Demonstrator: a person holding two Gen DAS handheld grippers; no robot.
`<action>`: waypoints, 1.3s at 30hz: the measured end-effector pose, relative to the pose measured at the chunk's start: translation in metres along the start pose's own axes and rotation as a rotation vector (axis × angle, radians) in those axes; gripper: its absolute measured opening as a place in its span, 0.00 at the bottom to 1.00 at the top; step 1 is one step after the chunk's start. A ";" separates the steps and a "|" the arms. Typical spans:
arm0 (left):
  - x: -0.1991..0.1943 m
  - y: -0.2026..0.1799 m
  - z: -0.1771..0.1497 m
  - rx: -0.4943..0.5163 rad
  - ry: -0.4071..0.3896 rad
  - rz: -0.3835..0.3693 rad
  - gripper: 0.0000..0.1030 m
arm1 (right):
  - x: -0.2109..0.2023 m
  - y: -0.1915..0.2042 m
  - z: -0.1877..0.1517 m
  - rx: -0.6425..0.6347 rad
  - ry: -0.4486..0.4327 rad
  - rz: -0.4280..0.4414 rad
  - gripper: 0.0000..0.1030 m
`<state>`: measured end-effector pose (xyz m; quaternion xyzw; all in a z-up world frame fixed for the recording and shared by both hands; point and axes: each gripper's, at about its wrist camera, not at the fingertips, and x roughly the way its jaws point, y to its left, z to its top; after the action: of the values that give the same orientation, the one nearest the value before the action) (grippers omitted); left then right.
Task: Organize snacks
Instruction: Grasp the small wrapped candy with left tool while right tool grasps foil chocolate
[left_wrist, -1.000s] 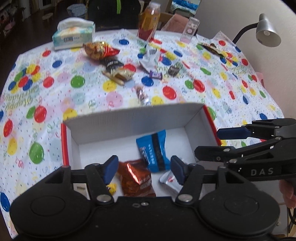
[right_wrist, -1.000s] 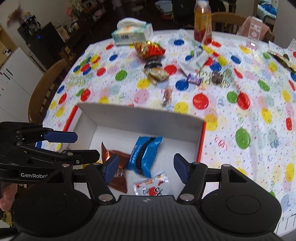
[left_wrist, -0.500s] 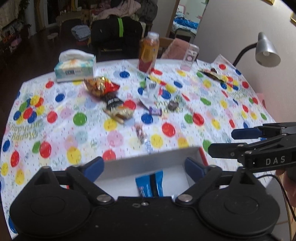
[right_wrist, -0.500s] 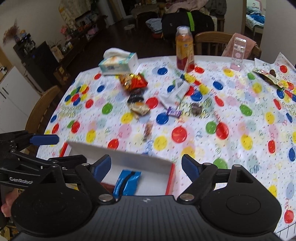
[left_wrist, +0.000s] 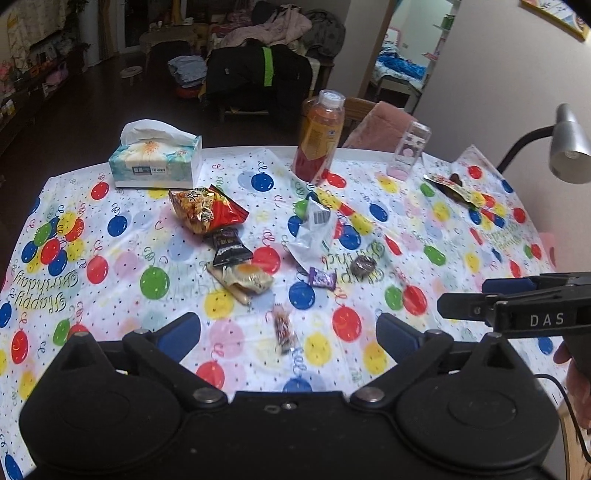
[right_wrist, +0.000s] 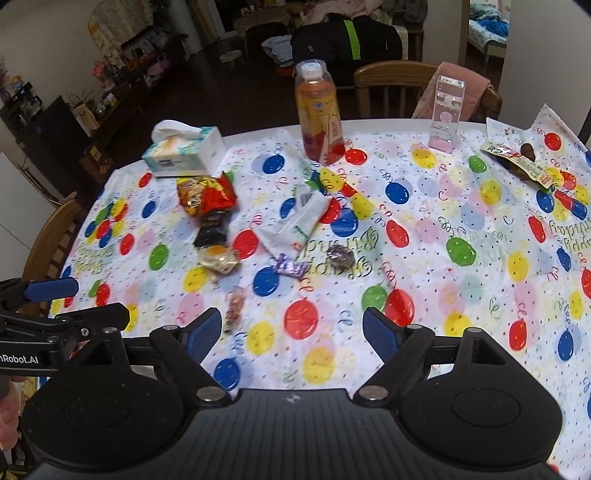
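Snacks remain scattered on the worktop (left_wrist: 122, 258) near the orange bottle (left_wrist: 319, 136): red bag (left_wrist: 207, 210), black packet (left_wrist: 231, 245), purple candy (left_wrist: 322, 277). I hold left tool (left_wrist: 288, 332) and right tool (right_wrist: 291, 328) spread wide, empty. Most sorting, I judge, lies ahead.

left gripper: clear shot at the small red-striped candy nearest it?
Probably yes. The left gripper is open and empty, the candy lies alone on the tablecloth straight ahead, and the right gripper sits off to the side.
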<state>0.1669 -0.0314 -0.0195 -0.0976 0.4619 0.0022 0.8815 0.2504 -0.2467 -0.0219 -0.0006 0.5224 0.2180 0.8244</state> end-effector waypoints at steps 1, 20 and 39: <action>0.006 -0.001 0.003 -0.006 0.007 0.006 0.99 | 0.006 -0.003 0.004 -0.001 0.009 -0.001 0.81; 0.126 -0.001 0.018 -0.086 0.214 0.101 0.88 | 0.129 -0.054 0.061 0.081 0.160 -0.003 0.81; 0.187 0.000 0.009 -0.128 0.363 0.077 0.37 | 0.198 -0.051 0.065 0.014 0.233 -0.018 0.53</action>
<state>0.2815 -0.0460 -0.1671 -0.1344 0.6156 0.0478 0.7751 0.3958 -0.2065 -0.1746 -0.0248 0.6163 0.2052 0.7599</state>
